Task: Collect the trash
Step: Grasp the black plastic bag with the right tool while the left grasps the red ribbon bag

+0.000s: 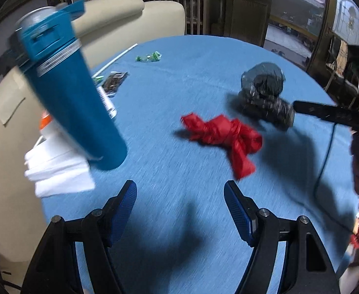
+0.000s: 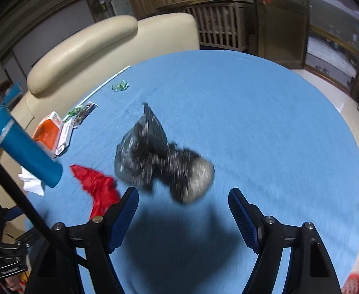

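A knotted red plastic bag (image 1: 224,137) lies on the blue tablecloth (image 1: 179,78), just ahead of my open, empty left gripper (image 1: 180,196). A crumpled black plastic bag (image 1: 265,95) lies beyond it to the right. In the right wrist view the black bag (image 2: 160,156) lies just ahead of my open, empty right gripper (image 2: 183,202), with the red bag (image 2: 98,186) to its left. Small green wrappers (image 1: 149,56) lie far back on the cloth; they also show in the right wrist view (image 2: 120,86).
A tall teal bottle (image 1: 66,85) stands at the left by white tissues (image 1: 57,174), an orange pack (image 2: 47,132) and small packets (image 1: 113,83). A white stick (image 2: 101,87) lies at the table's far left edge. Cream chairs (image 2: 101,46) stand behind.
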